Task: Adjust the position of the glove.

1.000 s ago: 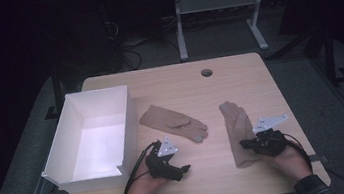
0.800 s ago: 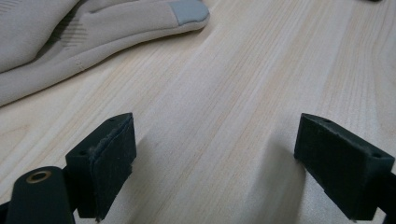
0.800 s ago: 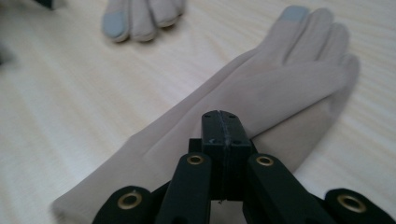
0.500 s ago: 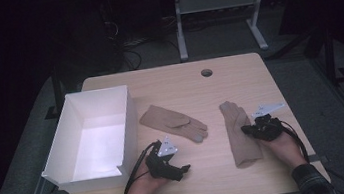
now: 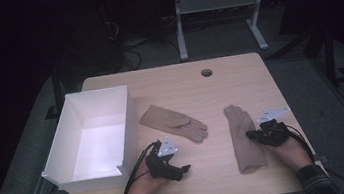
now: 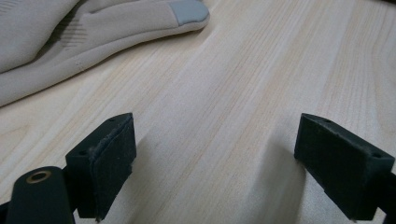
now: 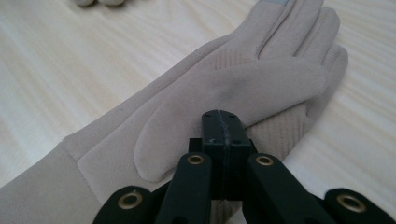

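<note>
Two tan gloves lie flat on the pale wooden desk [image 5: 178, 83], each with a grey pad on one fingertip and a ribbed patch near the palm. The right glove [image 5: 242, 138] lies near the desk's right side, its long axis running front to back: cuff toward the person, fingers pointing away. In the right gripper view its thumb folds across the palm. The left glove [image 5: 173, 123] lies at mid-desk, just beside the white box [image 5: 126, 125], with its long axis slanted; its fingers point right and toward the person, cuff toward the box.

The right tool [image 7: 223, 135] sits at the right glove's right edge, its jaws pressed together; whether any fabric is pinched between them cannot be told, though the tips seem to touch the glove. The right hand [image 5: 290, 149] holds it low.

The left tool [image 6: 219, 168] rests on bare desk before the left glove, jaws spread wide with nothing between them. The left hand [image 5: 144, 189] grips it beside the box's near corner.
</note>
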### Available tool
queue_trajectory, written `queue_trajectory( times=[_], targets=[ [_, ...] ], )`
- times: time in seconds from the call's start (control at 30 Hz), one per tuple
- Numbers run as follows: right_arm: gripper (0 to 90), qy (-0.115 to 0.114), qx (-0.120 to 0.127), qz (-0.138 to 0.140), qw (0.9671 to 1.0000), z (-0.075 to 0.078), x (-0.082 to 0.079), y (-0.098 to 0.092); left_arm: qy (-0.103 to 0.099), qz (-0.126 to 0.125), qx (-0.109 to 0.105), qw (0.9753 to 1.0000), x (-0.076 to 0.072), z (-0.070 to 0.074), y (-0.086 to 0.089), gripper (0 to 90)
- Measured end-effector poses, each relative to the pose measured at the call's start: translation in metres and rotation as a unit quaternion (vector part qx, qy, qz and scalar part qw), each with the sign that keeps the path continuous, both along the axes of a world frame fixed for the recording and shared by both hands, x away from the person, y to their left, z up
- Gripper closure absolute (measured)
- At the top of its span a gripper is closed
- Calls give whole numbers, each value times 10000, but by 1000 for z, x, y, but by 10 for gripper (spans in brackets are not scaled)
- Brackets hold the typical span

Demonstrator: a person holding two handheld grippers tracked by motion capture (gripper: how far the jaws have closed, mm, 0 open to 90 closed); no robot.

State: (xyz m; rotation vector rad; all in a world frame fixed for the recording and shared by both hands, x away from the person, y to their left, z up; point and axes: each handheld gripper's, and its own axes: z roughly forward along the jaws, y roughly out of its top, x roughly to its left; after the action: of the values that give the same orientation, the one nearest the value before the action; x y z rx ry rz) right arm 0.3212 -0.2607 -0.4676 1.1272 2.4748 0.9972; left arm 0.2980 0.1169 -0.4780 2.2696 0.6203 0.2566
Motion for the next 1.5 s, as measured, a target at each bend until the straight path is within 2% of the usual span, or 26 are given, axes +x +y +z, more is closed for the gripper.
queue_trajectory(
  times=[0.27,0.4,0.43,0.47,0.5,0.6,0.7,0.8,0.93,1.0,1.17,1.33,1.4,1.5],
  targets=[
    [900,69,-9,171,9998,1,-22,-5,19,11,-30,10000,0,0,0,122],
    [897,67,-10,213,9997,2,-23,-6,1,-5,10,10000,0,0,0,122],
    [860,80,45,221,9997,2,-23,-7,1,-6,14,10000,0,0,0,122],
    [829,61,86,151,9998,4,-23,-9,1,-6,12,10000,0,0,0,122],
    [815,-60,119,122,9998,7,-23,-13,3,-4,7,10000,0,0,0,122],
    [730,-252,270,-291,9989,12,-20,-27,11,4,-5,10000,0,0,0,122],
    [589,-402,197,-657,9968,8,-15,-40,11,0,6,10000,1,0,-1,122],
    [456,-457,166,-1024,9936,2,-9,-50,12,-4,9,10000,1,0,0,122],
    [355,-421,207,-1362,9896,-4,1,-59,16,15,3,10000,1,0,-1,123],
    [308,-430,111,-1488,9879,-7,6,-61,-1,23,-7,10000,1,0,-1,123],
    [231,-415,57,-1744,9838,-14,15,-62,-6,59,-18,10000,1,0,-2,122],
    [211,-384,99,-1769,9834,-15,18,-64,36,95,63,9999,1,2,-4,129],
    [195,-377,96,-1776,9833,-15,18,-64,79,128,144,9998,1,4,-5,165],
    [176,-378,73,-1796,9830,-16,20,-64,182,155,199,9995,4,9,-5,296]
  ],
)
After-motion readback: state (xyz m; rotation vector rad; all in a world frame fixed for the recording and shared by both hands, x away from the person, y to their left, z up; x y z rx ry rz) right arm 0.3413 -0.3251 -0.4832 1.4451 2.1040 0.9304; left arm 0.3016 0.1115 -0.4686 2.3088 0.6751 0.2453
